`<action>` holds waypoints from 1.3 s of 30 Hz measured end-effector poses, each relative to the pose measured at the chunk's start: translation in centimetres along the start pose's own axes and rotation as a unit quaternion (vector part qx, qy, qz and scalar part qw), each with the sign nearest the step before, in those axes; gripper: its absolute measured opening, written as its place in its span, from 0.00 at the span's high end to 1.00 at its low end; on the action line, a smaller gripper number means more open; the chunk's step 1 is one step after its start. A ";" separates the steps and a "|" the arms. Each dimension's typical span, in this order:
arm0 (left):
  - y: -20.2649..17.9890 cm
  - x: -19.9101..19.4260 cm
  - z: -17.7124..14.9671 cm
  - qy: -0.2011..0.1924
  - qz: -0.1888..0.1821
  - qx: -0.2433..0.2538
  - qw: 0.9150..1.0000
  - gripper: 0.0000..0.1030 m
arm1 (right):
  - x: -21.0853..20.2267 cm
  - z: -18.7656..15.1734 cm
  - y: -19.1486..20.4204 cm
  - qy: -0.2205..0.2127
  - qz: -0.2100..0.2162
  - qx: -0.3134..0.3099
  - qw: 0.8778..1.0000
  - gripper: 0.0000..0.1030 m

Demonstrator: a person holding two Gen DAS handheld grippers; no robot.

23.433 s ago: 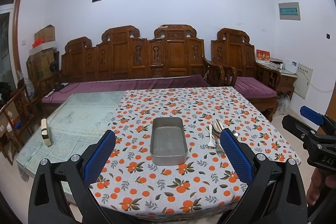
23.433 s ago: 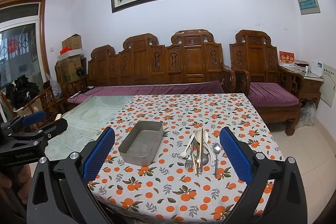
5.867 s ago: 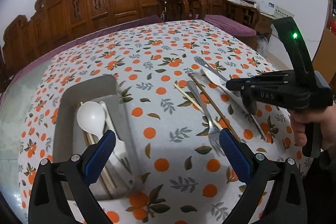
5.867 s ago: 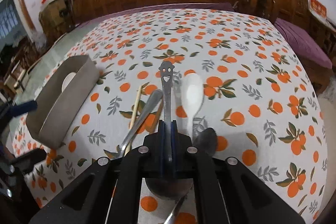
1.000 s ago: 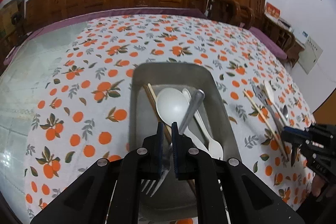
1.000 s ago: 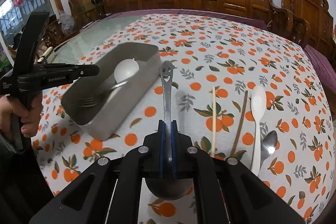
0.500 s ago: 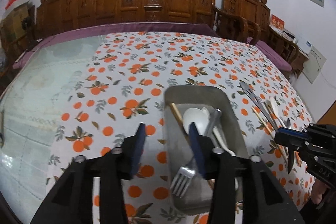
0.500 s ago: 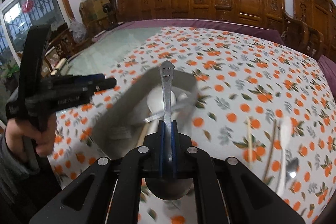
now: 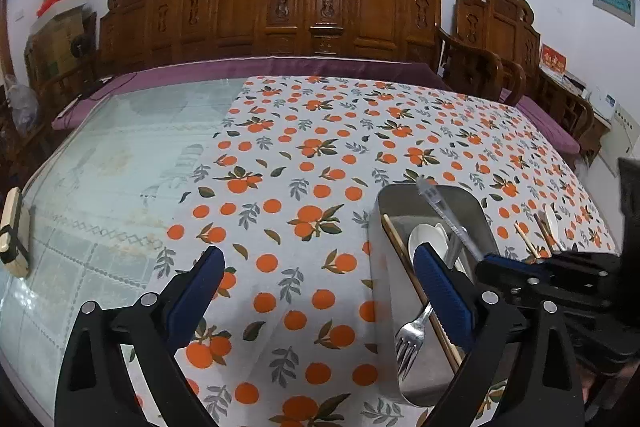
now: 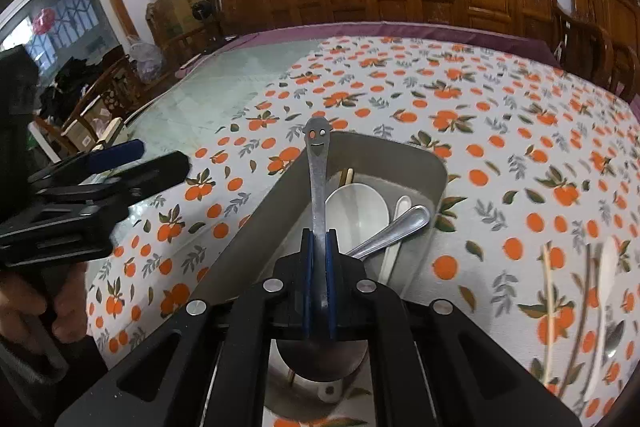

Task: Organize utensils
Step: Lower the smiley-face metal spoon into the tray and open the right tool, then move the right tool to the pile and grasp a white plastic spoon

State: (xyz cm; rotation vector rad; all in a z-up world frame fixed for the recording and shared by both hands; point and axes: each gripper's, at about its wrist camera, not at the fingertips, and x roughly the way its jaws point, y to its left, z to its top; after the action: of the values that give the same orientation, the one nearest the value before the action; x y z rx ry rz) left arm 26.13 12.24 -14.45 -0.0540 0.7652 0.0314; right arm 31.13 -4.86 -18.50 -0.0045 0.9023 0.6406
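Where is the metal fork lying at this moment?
In the left wrist view the metal fork lies inside the steel tray at lower right, tines toward the camera, beside the white spoon.

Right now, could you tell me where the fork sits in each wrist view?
Left wrist: fork lower right, tines toward the camera, in the tray.
Right wrist: its handle shows centre right, angled over the white spoon.
Shared landmark: the smiley-handled spoon held over the tray.
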 end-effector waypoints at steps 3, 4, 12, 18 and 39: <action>0.1 -0.1 0.0 0.000 0.000 -0.001 1.000 0.10 | 1.3 -0.1 -0.1 0.010 -0.001 0.012 1.000 0.93; 0.1 -0.1 0.0 0.000 0.000 -0.001 1.000 0.10 | 1.7 -0.1 -0.2 0.013 -0.001 0.015 1.000 0.93; 0.2 -0.1 -0.1 -0.001 -0.001 -0.003 1.000 0.10 | 3.7 -0.8 0.0 0.032 -0.006 0.032 0.999 0.93; 0.2 -0.2 -0.1 0.000 -0.001 -0.003 1.000 0.10 | 3.2 -0.6 0.4 0.024 0.008 0.024 0.999 0.90; -4.4 -0.8 0.0 -0.018 -0.047 0.022 0.998 0.10 | -8.7 -2.5 -4.2 -0.057 -0.055 -0.036 0.996 0.90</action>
State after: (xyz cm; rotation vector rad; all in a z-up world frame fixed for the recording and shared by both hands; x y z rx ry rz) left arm 25.78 7.80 -13.73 -0.0465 0.7268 -0.0740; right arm 27.62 -13.36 -14.81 -0.0818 0.7638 0.5654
